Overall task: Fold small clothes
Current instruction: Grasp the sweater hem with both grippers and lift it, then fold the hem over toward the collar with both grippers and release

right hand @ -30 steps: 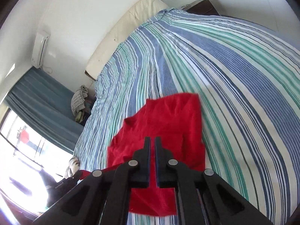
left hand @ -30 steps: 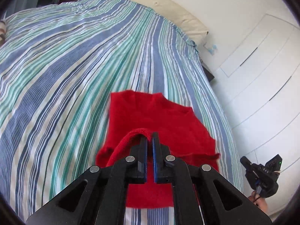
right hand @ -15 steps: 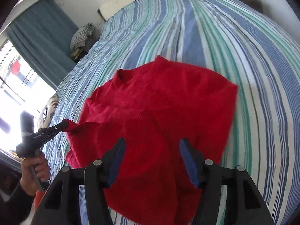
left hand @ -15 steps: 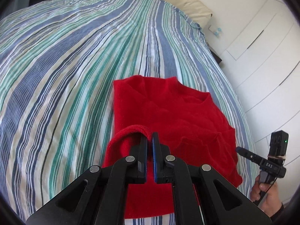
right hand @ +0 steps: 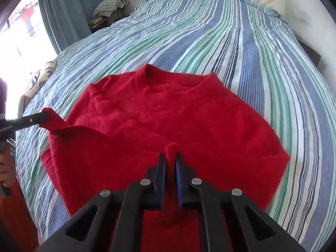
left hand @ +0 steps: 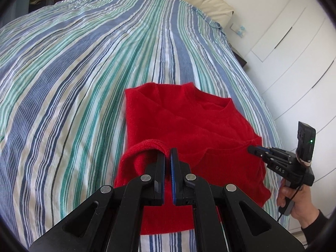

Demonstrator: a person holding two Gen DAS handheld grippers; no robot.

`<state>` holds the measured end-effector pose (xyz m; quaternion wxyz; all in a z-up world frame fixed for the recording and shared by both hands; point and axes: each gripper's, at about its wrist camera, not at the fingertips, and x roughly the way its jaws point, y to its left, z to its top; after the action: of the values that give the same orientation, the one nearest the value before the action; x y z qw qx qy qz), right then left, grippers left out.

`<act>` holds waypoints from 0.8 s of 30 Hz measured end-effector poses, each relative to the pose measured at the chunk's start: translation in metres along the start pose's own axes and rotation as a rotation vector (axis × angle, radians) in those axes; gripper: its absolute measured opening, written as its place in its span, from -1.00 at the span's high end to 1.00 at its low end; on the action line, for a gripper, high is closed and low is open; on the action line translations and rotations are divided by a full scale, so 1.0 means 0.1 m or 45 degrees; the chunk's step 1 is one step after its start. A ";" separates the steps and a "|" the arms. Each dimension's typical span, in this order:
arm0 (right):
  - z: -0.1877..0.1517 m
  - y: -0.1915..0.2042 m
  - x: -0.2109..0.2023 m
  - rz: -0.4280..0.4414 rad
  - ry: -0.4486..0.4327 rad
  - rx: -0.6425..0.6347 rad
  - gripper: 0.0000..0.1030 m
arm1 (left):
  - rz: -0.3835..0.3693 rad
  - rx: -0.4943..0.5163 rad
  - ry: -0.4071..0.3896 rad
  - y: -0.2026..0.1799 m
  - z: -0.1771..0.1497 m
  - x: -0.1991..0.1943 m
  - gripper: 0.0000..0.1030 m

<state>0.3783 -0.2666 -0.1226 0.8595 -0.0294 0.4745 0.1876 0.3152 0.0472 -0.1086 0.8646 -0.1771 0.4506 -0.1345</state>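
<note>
- Red knit, a small sweater (right hand: 178, 121), lies spread on the striped bedcover (left hand: 84, 63) at the bed's near edge, its neckline turned toward the pillow (left hand: 189, 2).
- The left gripper (left hand: 168, 157) is clamped tight on a cuff-like rolled edge of the sweater; that edge loops up over the tip of the left finger (left hand: 159, 172) and is raised off the rest of the cloth.
- In the right wrist view the same gripper (right hand: 45, 116) shows at the left edge, with a corner of red cloth drawn out to its tip.
- The right gripper (right hand: 170, 161) has just been closing; its jaws now stand nearly together, and a small ridge of the sweater's knit is pinched up between the fingertips.
- Seen from the left wrist, the right gripper (left hand: 254, 150) meets the sweater's right edge, with a hand (left hand: 298, 201) in a dark sleeve holding its grip.
</note>
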 end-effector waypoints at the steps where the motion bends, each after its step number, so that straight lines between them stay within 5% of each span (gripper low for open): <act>1: 0.00 -0.01 -0.10 0.007 -0.028 0.027 0.83 | -0.016 -0.010 -0.014 0.00 0.01 -0.06 0.94; 7: 0.27 -0.30 -0.53 -0.081 -0.183 0.106 0.83 | -0.052 0.004 -0.079 -0.15 0.48 -0.03 0.94; 16: 0.69 -1.04 0.08 -0.212 -0.187 0.350 0.84 | 0.145 -0.046 0.040 0.06 1.02 1.07 0.81; 18: 0.66 -1.20 0.18 -0.189 -0.181 0.456 0.80 | 0.175 -0.098 0.103 0.19 1.05 1.23 0.34; 19: 0.64 -1.25 0.20 -0.167 -0.175 0.503 0.75 | 0.201 -0.122 0.115 0.24 1.06 1.25 -0.12; 20: 0.60 -1.29 0.22 -0.120 -0.158 0.546 0.53 | 0.215 -0.145 0.095 0.30 1.08 1.21 -0.31; 22: 0.54 -1.33 0.21 0.031 -0.146 0.574 0.16 | 0.199 -0.165 0.039 0.38 1.10 1.08 -0.39; 24: 0.52 -1.29 0.25 0.147 -0.086 0.529 0.13 | 0.179 -0.177 0.016 0.46 1.10 0.96 -0.40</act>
<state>0.4767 -0.3671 -0.1311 0.8503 0.1820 0.4749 0.1356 0.4633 0.0717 -0.1399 0.8548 -0.2037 0.4754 -0.0431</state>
